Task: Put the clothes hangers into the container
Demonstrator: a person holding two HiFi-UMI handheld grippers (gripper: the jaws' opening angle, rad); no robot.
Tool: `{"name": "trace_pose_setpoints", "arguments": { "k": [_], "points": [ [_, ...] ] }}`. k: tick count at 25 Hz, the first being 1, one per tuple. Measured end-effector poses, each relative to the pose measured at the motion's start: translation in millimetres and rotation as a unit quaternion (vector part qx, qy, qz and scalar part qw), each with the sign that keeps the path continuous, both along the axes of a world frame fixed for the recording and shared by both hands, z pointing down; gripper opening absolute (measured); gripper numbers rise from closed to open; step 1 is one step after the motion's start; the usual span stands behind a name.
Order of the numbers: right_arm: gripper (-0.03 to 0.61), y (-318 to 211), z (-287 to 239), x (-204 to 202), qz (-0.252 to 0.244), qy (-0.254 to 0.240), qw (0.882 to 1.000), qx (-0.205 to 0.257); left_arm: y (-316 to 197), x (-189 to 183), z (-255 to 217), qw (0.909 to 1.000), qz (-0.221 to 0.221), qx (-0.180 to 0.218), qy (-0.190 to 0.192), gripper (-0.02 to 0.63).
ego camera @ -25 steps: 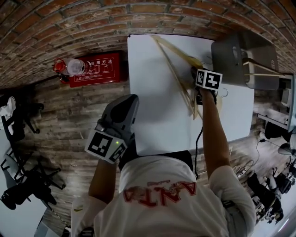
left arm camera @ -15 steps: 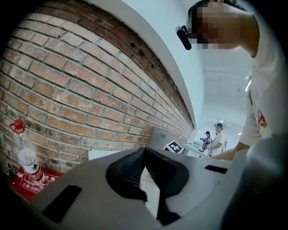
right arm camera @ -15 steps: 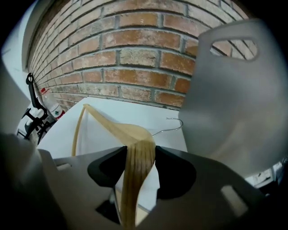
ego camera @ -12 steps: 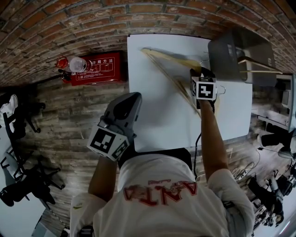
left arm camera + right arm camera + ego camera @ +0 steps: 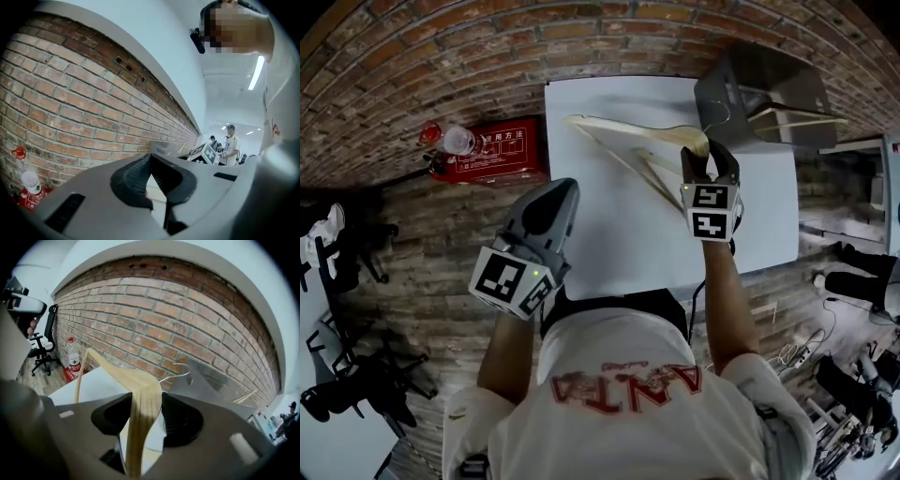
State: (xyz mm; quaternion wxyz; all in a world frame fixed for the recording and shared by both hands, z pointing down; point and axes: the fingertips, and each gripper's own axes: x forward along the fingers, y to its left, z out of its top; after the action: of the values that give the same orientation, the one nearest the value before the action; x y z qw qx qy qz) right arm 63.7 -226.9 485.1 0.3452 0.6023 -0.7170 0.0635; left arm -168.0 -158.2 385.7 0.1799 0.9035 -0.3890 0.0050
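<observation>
Head view: sits on your head and faces steeply down. Your shoulders fill the bottom edge. Your left gripper (image 5: 555,192) and right gripper (image 5: 708,157) lie below it, with the white table (image 5: 609,234) beyond them and the brick wall (image 5: 441,66) along the top.
Left gripper view: rides close behind the left jaws, looking about level along them. The wall runs left of the jaws, and open room lies far beyond them on the right.
Right gripper view: rides close behind the right jaws, tilted downward. The wooden hanger (image 5: 143,427) between the jaws is very near the lens. The table, then the wall, lie beyond the jaws.
Shared, all three: brick wall, bottle (image 5: 457,141).
Shared, head and right gripper views: table, hanger, grey container (image 5: 750,89).
</observation>
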Motion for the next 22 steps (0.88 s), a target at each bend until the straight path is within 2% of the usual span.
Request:
{"name": "trace_pose_setpoints", "arguments": {
  "k": [4,8,16,22],
  "points": [
    [0.192,24.0,-50.1,17.0,0.007,-0.007,0.999,0.041,6.5,11.1,-25.9,0.9997,0.009,0.022,-0.005,0.009],
    [0.192,43.6,-95.2,50.8,0.024,-0.004,0.997,0.074,15.1,33.6,-47.8,0.9991,0.024,0.036,0.001,0.009],
    [0.192,70.3,-161.3,138.2,0.056,0.019,0.991,0.123,30.3,95.8,-77.7,0.9972,0.049,0.055,0.011,0.009],
    [0.192,73.6,-193.2,216.4,0.069,0.048,0.986,0.141,41.7,152.3,-88.5,0.9964,0.057,0.062,0.014,0.009]
  ]
}}
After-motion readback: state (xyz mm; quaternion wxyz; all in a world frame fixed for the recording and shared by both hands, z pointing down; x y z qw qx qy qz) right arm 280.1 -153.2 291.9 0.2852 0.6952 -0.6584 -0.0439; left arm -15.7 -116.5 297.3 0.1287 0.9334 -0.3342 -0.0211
